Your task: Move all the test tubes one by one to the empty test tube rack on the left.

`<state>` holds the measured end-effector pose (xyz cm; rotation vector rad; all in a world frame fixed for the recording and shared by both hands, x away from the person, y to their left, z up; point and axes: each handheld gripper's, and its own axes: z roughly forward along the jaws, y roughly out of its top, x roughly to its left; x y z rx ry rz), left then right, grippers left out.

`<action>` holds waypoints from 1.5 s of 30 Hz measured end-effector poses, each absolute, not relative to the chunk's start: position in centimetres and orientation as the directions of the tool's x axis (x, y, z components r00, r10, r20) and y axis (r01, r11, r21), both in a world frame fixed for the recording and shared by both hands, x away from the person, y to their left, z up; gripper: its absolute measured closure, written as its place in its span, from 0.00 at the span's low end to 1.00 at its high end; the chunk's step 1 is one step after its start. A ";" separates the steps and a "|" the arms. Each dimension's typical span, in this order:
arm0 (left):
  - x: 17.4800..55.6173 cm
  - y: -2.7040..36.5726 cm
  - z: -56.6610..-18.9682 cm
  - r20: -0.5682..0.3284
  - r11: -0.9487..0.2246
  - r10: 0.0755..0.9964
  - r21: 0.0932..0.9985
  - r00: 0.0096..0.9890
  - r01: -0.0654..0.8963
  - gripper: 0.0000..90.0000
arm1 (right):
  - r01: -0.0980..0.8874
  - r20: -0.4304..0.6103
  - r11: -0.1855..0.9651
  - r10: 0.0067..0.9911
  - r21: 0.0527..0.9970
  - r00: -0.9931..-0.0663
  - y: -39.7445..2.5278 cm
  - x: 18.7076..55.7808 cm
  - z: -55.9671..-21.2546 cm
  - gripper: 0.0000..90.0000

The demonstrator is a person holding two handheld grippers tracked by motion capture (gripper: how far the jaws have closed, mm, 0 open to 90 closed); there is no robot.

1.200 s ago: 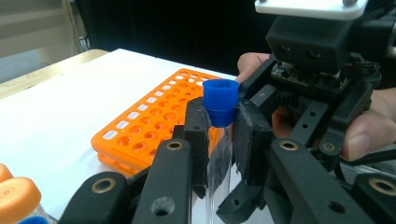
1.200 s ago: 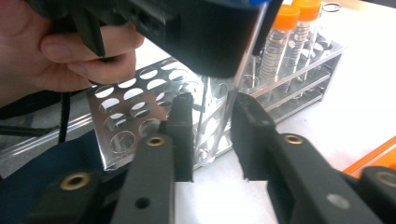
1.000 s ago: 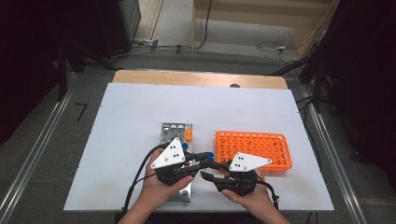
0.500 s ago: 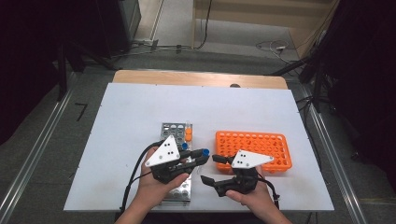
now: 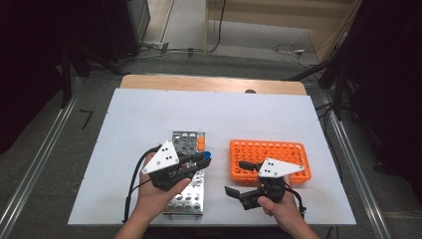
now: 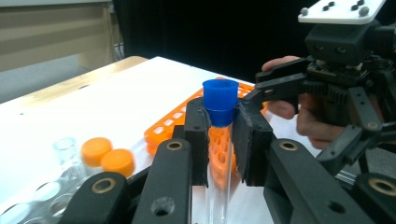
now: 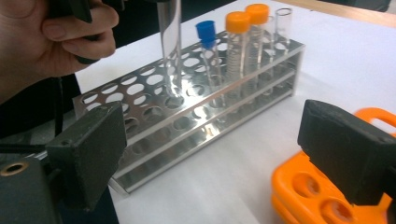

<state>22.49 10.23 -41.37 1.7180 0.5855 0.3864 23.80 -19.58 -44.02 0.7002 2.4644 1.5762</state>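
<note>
High view, item record: left gripper (image 5: 203, 158) above the steel rack (image 5: 181, 199), clamped on a blue-capped tube (image 5: 206, 155). Left gripper view: pads (image 6: 198, 140) pinch the tube (image 6: 218, 140) just under its cap; long axis upright. Right gripper view: the tube's lower end (image 7: 171, 46) hangs over a rack (image 7: 140, 121) hole, apparently just above it; three tubes stand beyond. Right gripper (image 5: 237, 178), between rack and orange rack (image 5: 293, 172), jaws spread wide, holding nothing. Left hand nearer the rack.
</note>
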 end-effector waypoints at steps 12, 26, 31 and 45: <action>22.9 11.0 -42.2 -0.075 -0.084 0.648 0.982 0.758 0.169 0.86 | 0.324 0.122 0.334 0.507 0.885 -0.853 -21.6 24.2 -43.9 0.08; 23.3 10.5 -43.7 -0.064 -0.125 0.663 0.973 0.746 0.194 0.86 | 0.339 0.122 0.324 0.539 0.883 -0.834 -23.1 24.0 -44.1 0.08; 23.3 10.6 -44.1 -0.065 -0.151 0.660 0.964 0.748 0.217 0.86 | 0.343 0.118 0.326 0.551 0.881 -0.826 -24.2 23.7 -44.4 0.08; 22.7 11.5 -44.2 -0.082 -0.149 0.651 0.961 0.755 0.233 0.86 | 0.350 0.119 0.305 0.579 0.886 -0.807 -25.3 23.9 -44.0 0.08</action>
